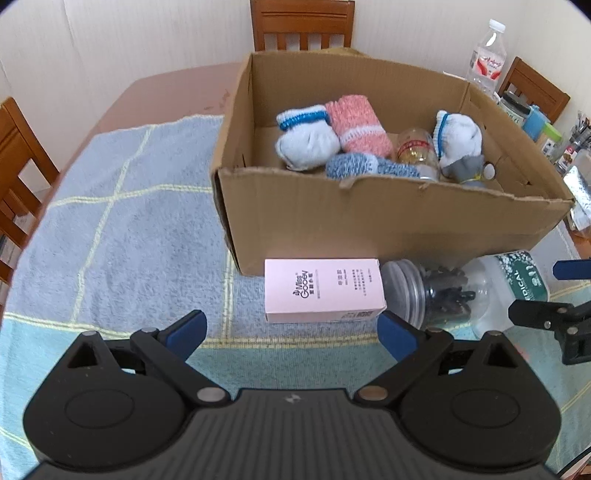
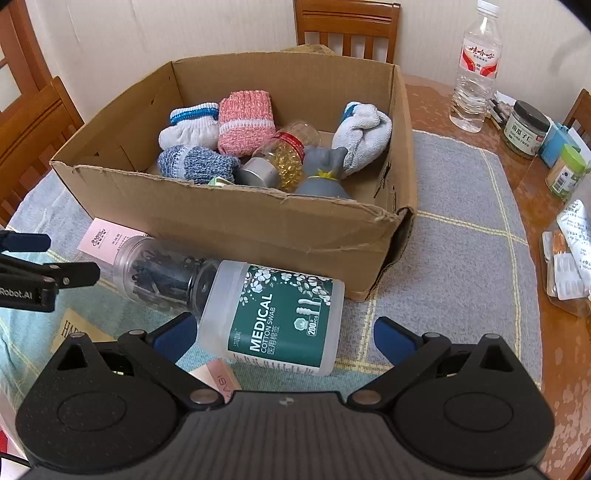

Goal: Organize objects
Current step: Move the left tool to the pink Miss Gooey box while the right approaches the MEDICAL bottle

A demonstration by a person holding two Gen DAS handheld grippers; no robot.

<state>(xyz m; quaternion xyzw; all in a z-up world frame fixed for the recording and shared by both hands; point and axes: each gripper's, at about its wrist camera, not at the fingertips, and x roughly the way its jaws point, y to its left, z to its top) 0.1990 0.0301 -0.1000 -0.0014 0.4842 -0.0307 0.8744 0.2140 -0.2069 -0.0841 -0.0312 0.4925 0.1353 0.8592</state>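
A cardboard box (image 1: 369, 218) (image 2: 229, 221) stands on the towel and holds rolled socks (image 1: 360, 127) (image 2: 245, 122), a capsule bottle (image 2: 286, 155) and a grey toy (image 2: 321, 177). In front of it lie a pink carton (image 1: 321, 290), a clear jar of dark clips (image 1: 432, 291) (image 2: 162, 271) and a green-labelled cotton swab tub (image 2: 280, 317) (image 1: 517, 277). My left gripper (image 1: 291, 336) is open just short of the pink carton. My right gripper (image 2: 284, 338) is open with the swab tub's near end between its fingers, not clamped.
A blue checked towel (image 1: 110, 229) (image 2: 454, 236) covers the round wooden table. A water bottle (image 2: 474, 70), jars (image 2: 526, 127) and blister packs (image 2: 570, 266) sit on the right side. Wooden chairs (image 1: 303, 24) ring the table. A tan card (image 2: 79, 330) lies at front left.
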